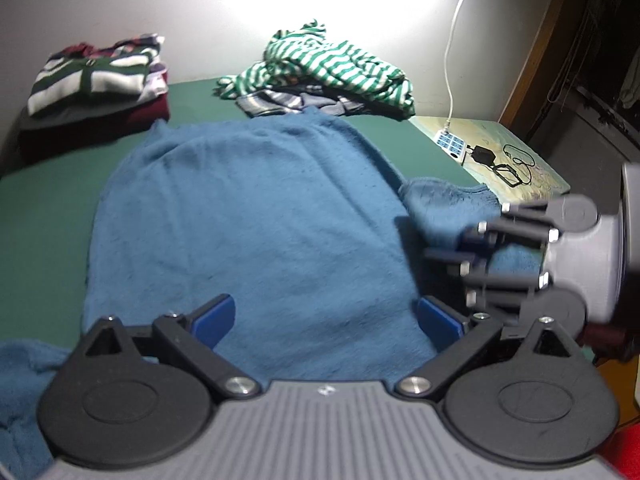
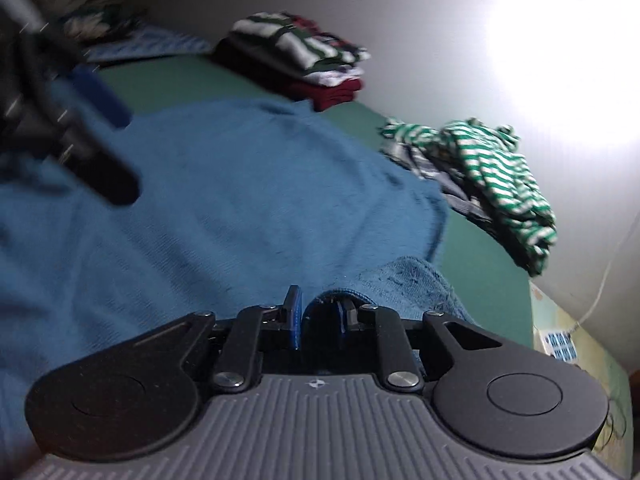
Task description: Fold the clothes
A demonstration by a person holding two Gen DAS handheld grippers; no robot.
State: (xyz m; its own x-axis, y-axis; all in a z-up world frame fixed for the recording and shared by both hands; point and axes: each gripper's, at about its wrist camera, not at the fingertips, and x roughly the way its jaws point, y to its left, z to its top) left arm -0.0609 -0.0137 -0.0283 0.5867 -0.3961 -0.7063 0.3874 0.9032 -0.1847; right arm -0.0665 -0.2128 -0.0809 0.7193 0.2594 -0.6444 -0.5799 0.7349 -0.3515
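Green bed (image 1: 48, 208) carried a blue sweater (image 1: 248, 208) mid-surface; the left gripper (image 1: 324, 316) hovered spread apart over its near edge. From the right wrist, the right gripper (image 2: 320, 316) was clamped on a sweater fold near the bed's right edge.

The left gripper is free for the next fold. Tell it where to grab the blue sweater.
Grip the near hem of the blue sweater, coming in low from the near side with the open left gripper. That edge lies flat and bare between its fingers; the right gripper already pinches the right-hand sleeve.
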